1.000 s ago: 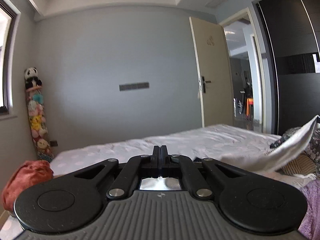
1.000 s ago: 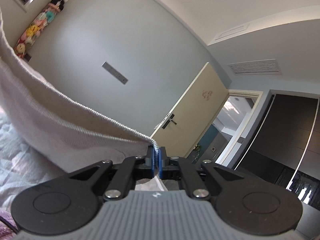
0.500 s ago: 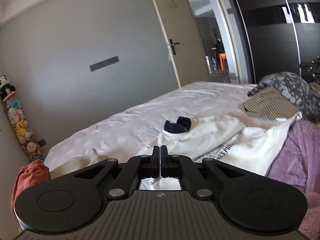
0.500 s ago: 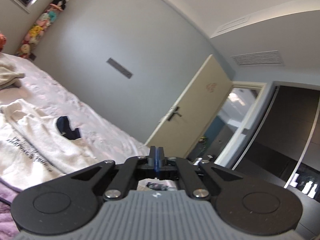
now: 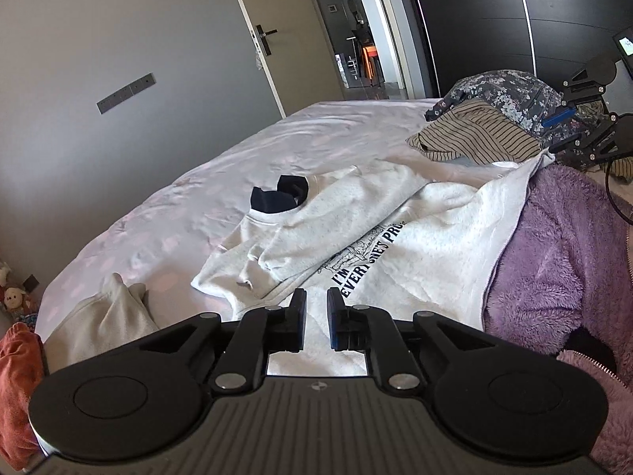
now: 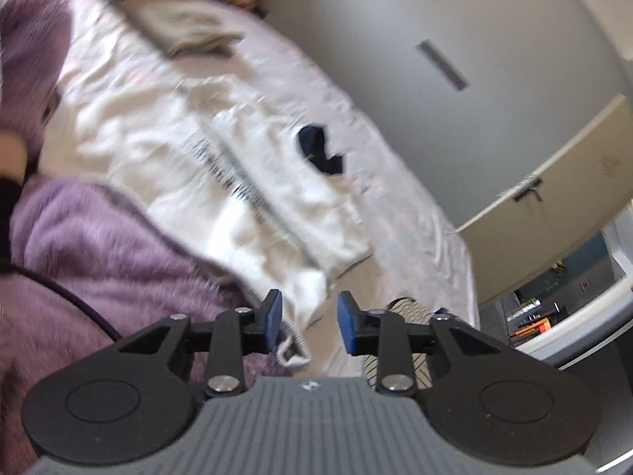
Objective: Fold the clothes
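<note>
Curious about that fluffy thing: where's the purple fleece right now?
In the left view, the purple fleece lies at right on the bed, beside the white sweatshirt.

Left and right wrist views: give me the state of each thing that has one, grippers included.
Left gripper: open, just been opening, empty.
Right gripper: open, just been opening, hem corner loose between jaws.
White sweatshirt: spread out, sleeve folded over front.
Door: open.

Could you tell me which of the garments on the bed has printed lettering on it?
The white sweatshirt spread before the left gripper; the purple fleece, striped top and floral garment carry none.
</note>
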A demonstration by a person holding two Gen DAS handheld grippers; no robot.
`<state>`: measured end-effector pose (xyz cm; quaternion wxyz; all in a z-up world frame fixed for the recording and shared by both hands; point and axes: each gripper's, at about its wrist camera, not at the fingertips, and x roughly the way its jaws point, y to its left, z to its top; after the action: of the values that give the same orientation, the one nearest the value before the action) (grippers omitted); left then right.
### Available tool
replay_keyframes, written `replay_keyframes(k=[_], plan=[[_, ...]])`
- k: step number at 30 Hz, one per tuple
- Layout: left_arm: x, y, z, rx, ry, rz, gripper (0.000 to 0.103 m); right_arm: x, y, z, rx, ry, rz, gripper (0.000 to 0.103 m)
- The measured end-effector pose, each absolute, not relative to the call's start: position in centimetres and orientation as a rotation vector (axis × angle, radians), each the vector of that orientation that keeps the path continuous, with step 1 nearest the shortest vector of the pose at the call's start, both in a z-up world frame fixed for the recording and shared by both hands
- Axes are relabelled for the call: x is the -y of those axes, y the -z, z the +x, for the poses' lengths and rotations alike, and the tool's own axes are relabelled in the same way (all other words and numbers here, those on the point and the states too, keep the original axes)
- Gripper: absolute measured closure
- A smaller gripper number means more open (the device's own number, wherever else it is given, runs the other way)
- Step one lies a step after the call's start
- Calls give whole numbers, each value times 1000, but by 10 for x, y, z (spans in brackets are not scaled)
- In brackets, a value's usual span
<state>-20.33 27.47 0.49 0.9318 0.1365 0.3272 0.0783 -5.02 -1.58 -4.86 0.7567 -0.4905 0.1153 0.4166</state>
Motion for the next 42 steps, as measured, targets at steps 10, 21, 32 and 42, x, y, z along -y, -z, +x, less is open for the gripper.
replay_keyframes(k=[10, 21, 32, 42], plan=[[-278, 13, -187, -743, -70, 284, 79, -19, 85, -37, -261, -952, -1350, 97], [-254, 35, -158, -811, 109, 310, 57, -42, 48, -8, -244, -879, -1168, 97], [-205, 85, -131, -1008, 218, 348, 50, -57, 34, 5, -220, -863, -1123, 97], [-202, 125, -109, -1185, 13, 338, 51, -49, 29, 12, -228, -846, -1068, 97]])
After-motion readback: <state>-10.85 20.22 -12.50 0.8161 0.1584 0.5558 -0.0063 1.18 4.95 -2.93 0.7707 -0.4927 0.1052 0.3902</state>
